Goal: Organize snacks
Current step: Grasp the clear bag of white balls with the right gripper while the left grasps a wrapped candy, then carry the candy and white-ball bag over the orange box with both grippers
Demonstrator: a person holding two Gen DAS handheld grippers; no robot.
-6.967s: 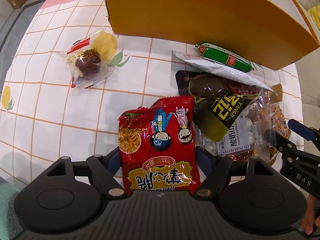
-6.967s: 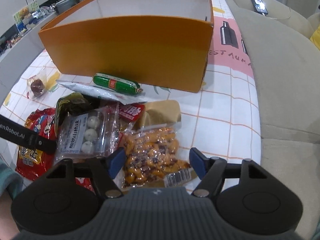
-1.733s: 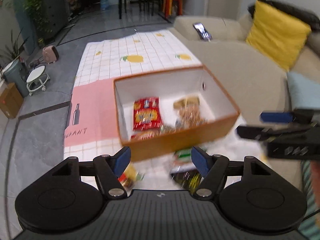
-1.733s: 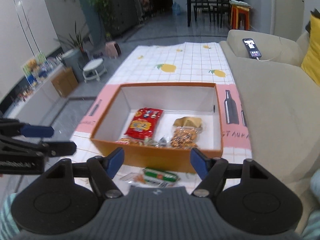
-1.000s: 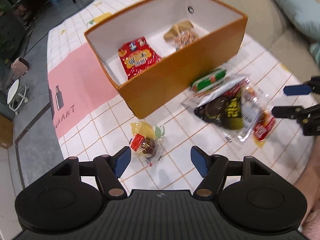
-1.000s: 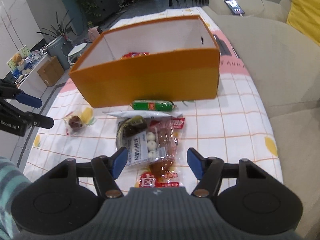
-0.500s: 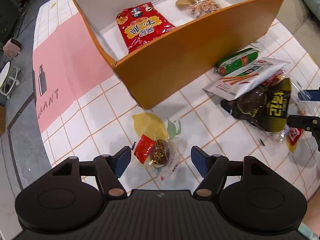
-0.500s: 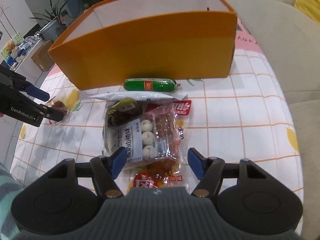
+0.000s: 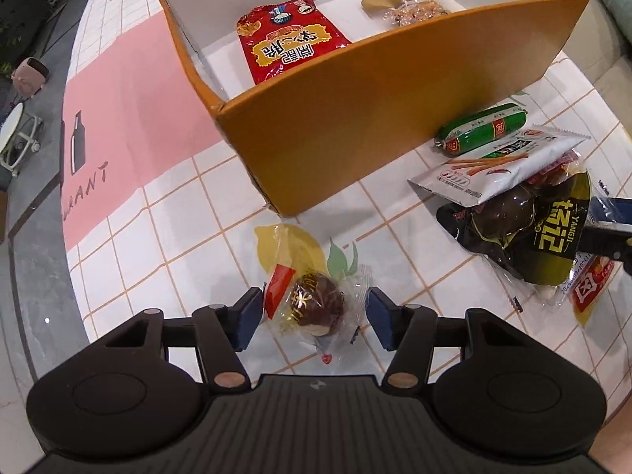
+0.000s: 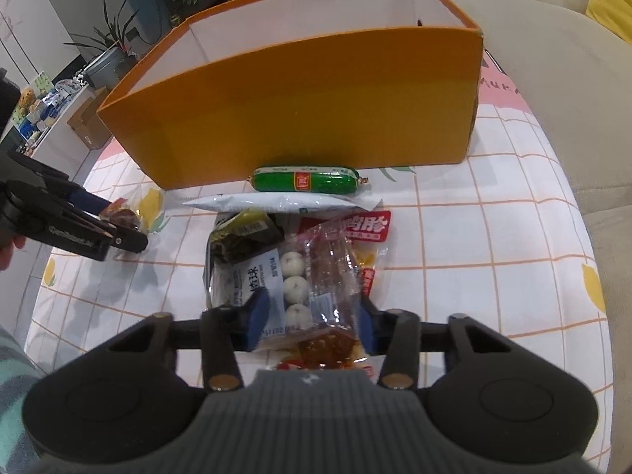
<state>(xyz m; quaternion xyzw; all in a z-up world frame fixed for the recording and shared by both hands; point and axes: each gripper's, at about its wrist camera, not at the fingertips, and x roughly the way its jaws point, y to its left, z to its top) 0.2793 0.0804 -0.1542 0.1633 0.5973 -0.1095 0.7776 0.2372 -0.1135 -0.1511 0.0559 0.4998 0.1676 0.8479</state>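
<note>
left claw (image 9: 314, 318): spread, straddling the wrapped brown snack (image 9: 316, 304) just off the orange box (image 9: 355, 118)'s near corner | right claw (image 10: 312, 324): spread around the white-ball packet (image 10: 276, 276) in front of the box | green sausage (image 10: 306, 179): against box's front wall

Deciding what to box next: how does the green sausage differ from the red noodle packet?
The green sausage is a slim tube lying outside the orange box, along its wall; the red noodle packet is a broad flat bag already inside. The sausage is plain green with a red band; the packet carries cartoon print. Both lie flat.
</note>
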